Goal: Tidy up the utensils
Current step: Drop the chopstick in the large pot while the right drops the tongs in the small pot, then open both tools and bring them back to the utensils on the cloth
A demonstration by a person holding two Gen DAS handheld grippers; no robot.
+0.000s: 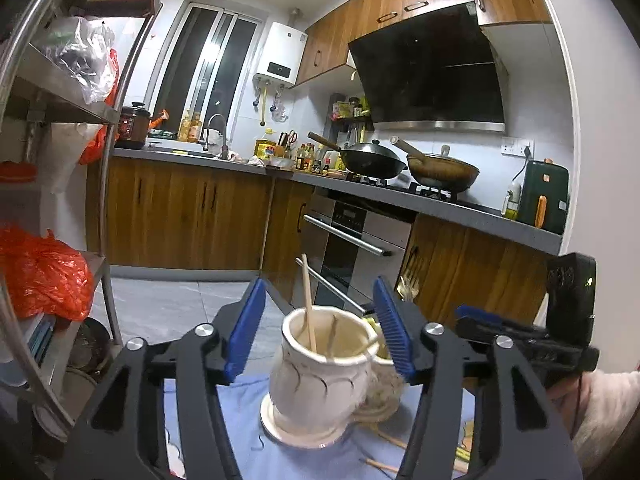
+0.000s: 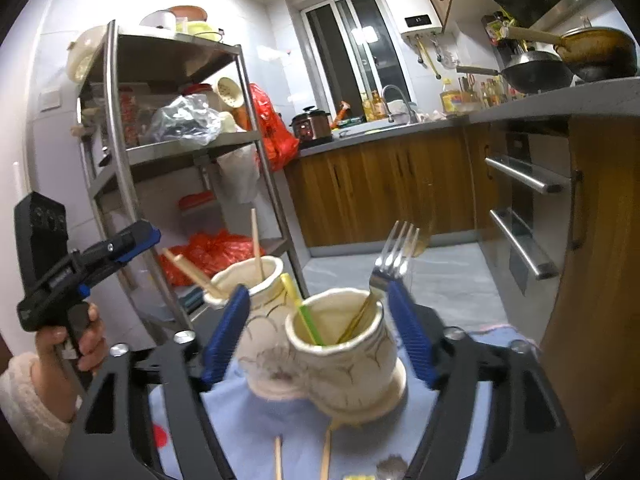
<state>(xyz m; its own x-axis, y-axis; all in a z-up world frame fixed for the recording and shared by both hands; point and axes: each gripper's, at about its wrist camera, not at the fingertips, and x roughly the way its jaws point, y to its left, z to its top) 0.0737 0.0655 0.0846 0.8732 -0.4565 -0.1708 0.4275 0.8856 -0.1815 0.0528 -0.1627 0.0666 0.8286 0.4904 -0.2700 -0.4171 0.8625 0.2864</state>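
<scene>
Sorting looks midway: both grippers, left (image 1: 320, 330) and right (image 2: 318, 336), hang released over cream ceramic pots (image 2: 344, 356), so loose wooden chopsticks (image 2: 325, 456) on the near blue cloth (image 2: 240, 420) need grasping next.

The left wrist camera is looking forward between the left gripper's (image 1: 320, 330) blue fingers, sitting close above the cream vase (image 1: 316, 376) and facing the stove counter (image 1: 440, 204). The right wrist camera is looking from the opposite flank past the right gripper (image 2: 320, 334), facing the steel shelf rack (image 2: 172, 148) and window (image 2: 352, 48). Both views are sharing the two touching vases, the blue cloth (image 1: 256, 448) and the sink counter.
</scene>
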